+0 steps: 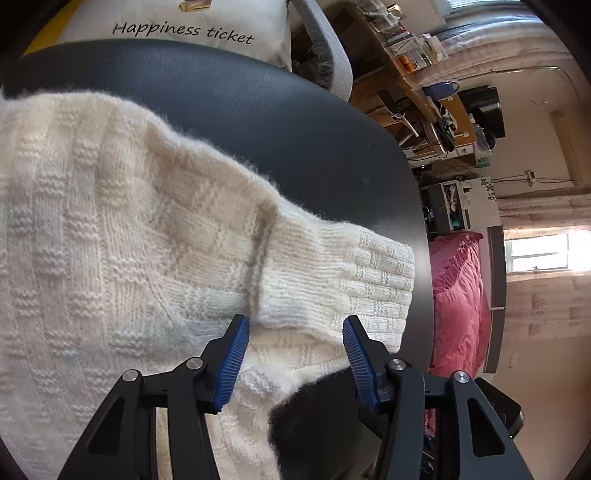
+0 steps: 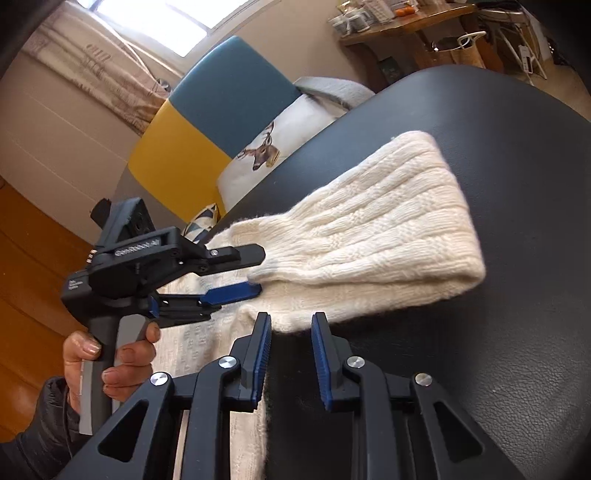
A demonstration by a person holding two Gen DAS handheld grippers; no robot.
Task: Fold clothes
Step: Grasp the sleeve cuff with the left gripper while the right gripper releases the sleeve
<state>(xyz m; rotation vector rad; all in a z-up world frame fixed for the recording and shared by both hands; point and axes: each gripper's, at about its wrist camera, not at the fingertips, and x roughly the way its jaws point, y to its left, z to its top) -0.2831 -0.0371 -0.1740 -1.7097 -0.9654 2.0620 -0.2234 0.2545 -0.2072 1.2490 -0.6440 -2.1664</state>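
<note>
A cream knit sweater (image 1: 122,236) lies on a dark leather-look table (image 1: 258,110). In the left wrist view its body fills the left side and a sleeve (image 1: 332,273) runs off to the right, long axis roughly level across the picture, its ribbed cuff (image 1: 384,280) ending close to the table's rounded edge. A seam crosses where sleeve meets body, just ahead of the left gripper (image 1: 295,336).

In the right wrist view the sleeve (image 2: 369,229) shows as a long band — it runs from lower left up to the right, the cuff (image 2: 417,147) pointing away toward the far side of the table (image 2: 517,258). The sleeve's near edge is folded over and looks slightly raised.

The left gripper's jaws stand wide apart over the sleeve near the seam, with knit between and beneath them; nothing is pinched. From the right wrist camera the left gripper (image 2: 258,269) is seen side-on, one finger above and one below the sleeve's base, a gap between them.

The right gripper (image 2: 291,328) sits just short of the sweater's lower edge, jaws apart, holding nothing.

A hand (image 2: 110,362) in a dark sleeve grips the left handle. Beyond the table are a white pillow (image 1: 177,29) printed "Happiness ticket", a deer pillow (image 2: 266,155), a blue-and-yellow chair (image 2: 192,122) and a pink bed cover (image 1: 458,295).
</note>
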